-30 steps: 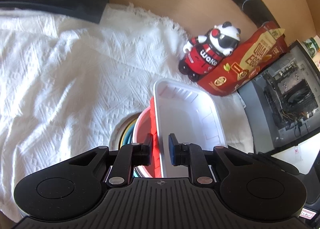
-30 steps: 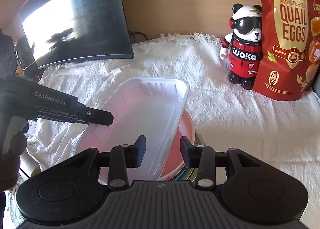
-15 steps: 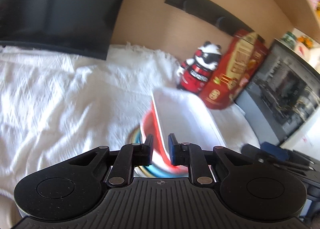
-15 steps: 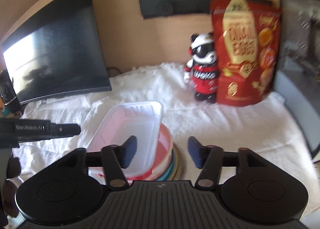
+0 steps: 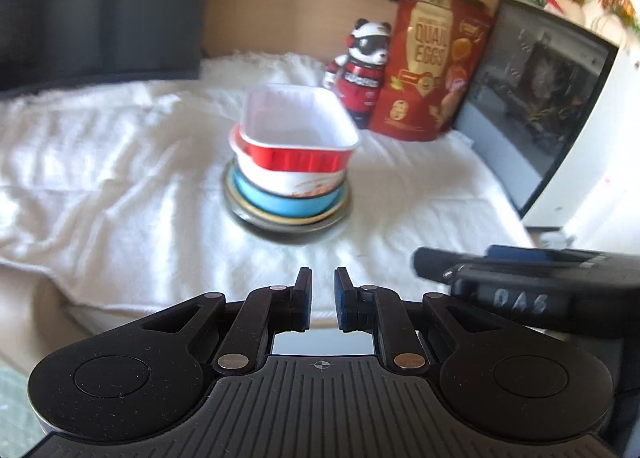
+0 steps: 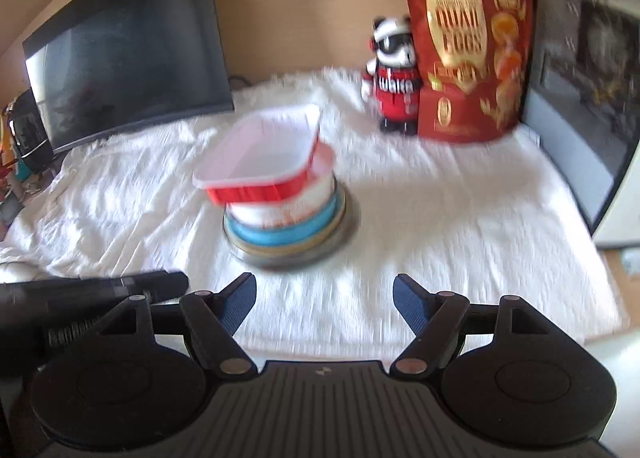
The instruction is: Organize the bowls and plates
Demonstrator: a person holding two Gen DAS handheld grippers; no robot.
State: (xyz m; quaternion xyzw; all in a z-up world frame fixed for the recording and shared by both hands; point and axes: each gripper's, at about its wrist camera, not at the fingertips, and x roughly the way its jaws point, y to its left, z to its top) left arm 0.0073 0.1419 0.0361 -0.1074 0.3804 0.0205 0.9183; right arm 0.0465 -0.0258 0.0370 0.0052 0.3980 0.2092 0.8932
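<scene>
Your left tongs (image 5: 320, 298) hang over the near edge of the bench (image 5: 120, 186), their pads a narrow gap apart and closing on nothing. Your right tongs (image 6: 324, 302) hang over the same near edge, spread wide and opening further, with only the white cloth (image 6: 460, 218) showing between them. Both sets of tongs are well apart from the stack. The stack sits near the middle of the cloth-covered bench: a grey plate (image 5: 288, 224) at the bottom, a blue bowl (image 5: 288, 204) on it, a white bowl with red markings (image 5: 296, 178) inside that, and a red rectangular tray with a white inside (image 5: 300, 126) on top, tilted and overhanging the bowls toward the left edge in the right wrist view. At the far edge, a panda figure (image 5: 366, 66) stands just beside a red quail-eggs bag (image 5: 432, 66). A dark monitor (image 6: 128, 58) fills the far left corner, and an open computer case (image 5: 536, 98) stands along the right edge. Both views are motion-blurred.
</scene>
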